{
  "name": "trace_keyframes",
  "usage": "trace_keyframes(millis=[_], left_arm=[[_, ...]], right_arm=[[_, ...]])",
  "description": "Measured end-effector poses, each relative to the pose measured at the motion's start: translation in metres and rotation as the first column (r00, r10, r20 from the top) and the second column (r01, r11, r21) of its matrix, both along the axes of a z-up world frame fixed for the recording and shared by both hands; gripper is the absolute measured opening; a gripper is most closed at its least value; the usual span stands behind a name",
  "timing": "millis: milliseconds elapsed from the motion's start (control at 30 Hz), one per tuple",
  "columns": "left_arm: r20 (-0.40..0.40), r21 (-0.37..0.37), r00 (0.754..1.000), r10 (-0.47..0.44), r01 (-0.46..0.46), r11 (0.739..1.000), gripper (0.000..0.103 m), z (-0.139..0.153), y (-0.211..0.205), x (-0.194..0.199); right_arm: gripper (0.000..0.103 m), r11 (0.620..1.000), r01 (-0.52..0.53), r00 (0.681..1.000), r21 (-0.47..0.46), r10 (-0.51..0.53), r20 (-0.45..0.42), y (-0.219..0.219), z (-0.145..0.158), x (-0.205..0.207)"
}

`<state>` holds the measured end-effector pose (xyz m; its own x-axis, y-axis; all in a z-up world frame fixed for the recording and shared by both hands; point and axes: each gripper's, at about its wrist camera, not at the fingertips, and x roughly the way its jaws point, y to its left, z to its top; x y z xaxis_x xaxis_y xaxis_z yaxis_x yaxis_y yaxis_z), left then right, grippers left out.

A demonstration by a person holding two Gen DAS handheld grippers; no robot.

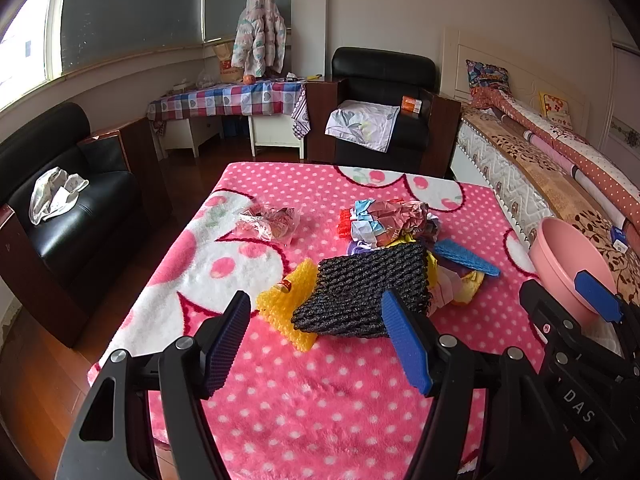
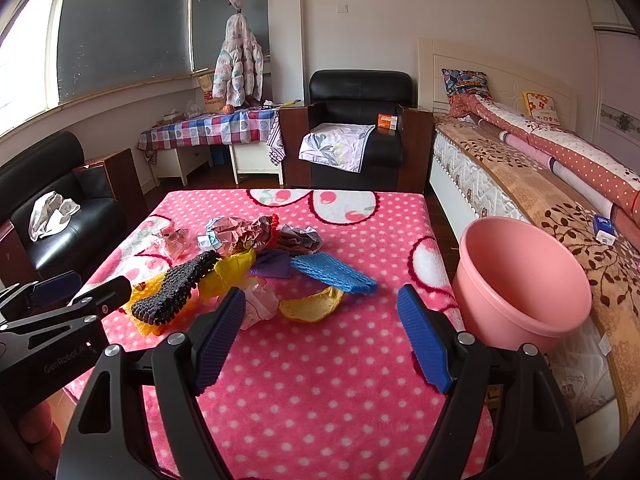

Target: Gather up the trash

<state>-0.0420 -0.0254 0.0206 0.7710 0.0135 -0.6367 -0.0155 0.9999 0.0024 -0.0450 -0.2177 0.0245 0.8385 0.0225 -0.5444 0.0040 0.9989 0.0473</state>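
While both grippers hover over the near edge of the desk (image 2: 320, 420), each is empty; left gripper (image 1: 320, 336) jaws spread wide, black foam net (image 1: 360, 292) just ahead of them; right gripper (image 2: 320, 336) jaws likewise apart, aimed at a yellow scrap (image 2: 312, 308) beside the blue foam net (image 2: 332, 272). Trash sits in a loose heap mid-desk on the pink polka-dot blanket: crumpled wrapper (image 2: 240, 232), yellow foam net (image 1: 288, 304), clear plastic wrapper (image 1: 272, 220) lying apart to the left. Pink bucket (image 2: 520, 280) stands at the desk's right edge, next to the bed (image 2: 560, 208).
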Motion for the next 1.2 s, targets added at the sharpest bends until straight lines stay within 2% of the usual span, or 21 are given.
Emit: trace_keyframes(millis=[1200], left_arm=[[-0.010,-0.001,1.000,0.000,0.000,1.000,0.067,-0.0024,0.0002,-0.0009]], right_arm=[[0.079,1.000,0.001,1.000,0.003,-0.001,-0.005,-0.0024,-0.0006,0.0010]])
